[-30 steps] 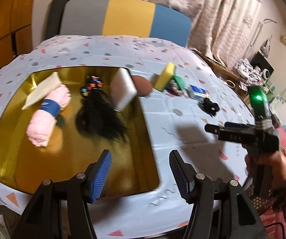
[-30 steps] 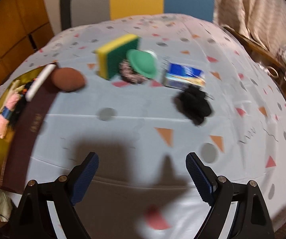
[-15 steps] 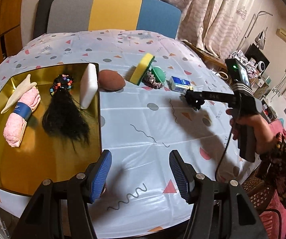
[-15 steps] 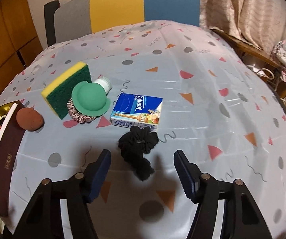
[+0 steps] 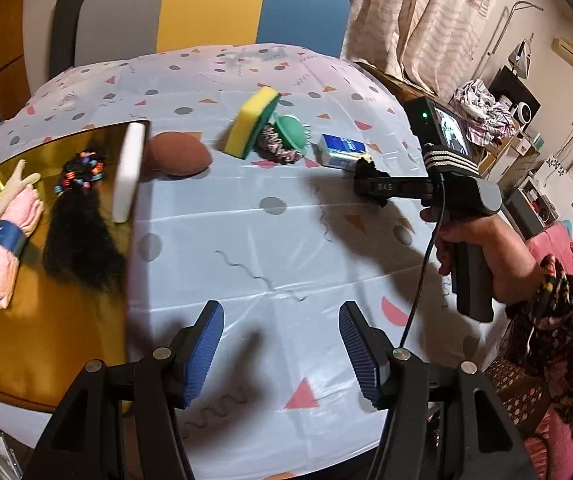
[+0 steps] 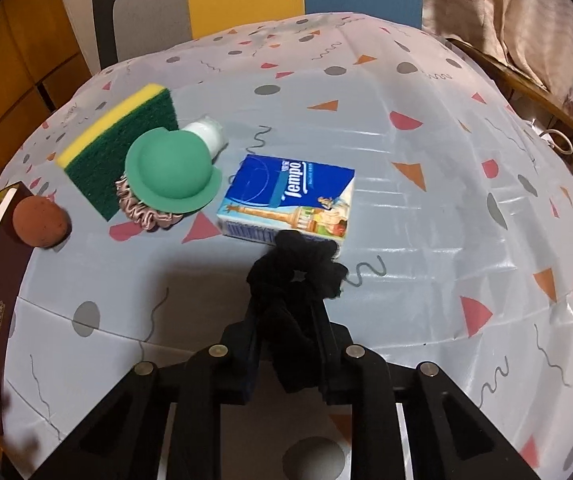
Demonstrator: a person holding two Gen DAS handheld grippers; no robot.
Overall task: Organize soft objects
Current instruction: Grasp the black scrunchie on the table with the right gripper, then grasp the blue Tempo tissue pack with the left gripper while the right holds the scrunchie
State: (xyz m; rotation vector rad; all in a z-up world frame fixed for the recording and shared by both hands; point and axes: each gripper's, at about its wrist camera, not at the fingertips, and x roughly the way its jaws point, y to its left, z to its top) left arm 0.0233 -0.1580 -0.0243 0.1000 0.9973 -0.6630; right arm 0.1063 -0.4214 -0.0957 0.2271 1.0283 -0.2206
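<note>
On the left part of the bench point(image 5: 286, 240), the gold tray point(image 5: 46, 340) already holds a pink rolled towel point(image 5: 6, 248), a black hair piece point(image 5: 80, 236) and a white sponge block point(image 5: 128, 172) leaning on its right rim. Just beside that rim lies a brown puff point(image 5: 178, 154), then toward the far edge a yellow-and-green sponge point(image 5: 252, 122), a green silicone cap point(image 6: 172, 170) resting on a pink scrunchie point(image 6: 148, 214), and a blue tissue pack point(image 6: 290, 196).

The left gripper point(image 5: 282, 354) hovers over the bench's near edge, its jaws wide with nothing between them.

The change is on the right. The right gripper point(image 6: 288, 344) has just been closing its jaws, and the black scrunchie point(image 6: 298, 276) now sits pinched between them, its free loop touching the near edge of the tissue pack. In the left wrist view the gripper's tip meets the scrunchie just beside that pack. This reads as the pick being made; the carry to the tray seems to come next, and the scrunchie does not yet look lifted.

Against the earliest frame, the right jaws stood wide well short of the scrunchie; half a second ago they straddled it, still apart. The left camera then looked mostly into the tray; it now faces the bench's middle, with the tray at the left edge of view.
</note>
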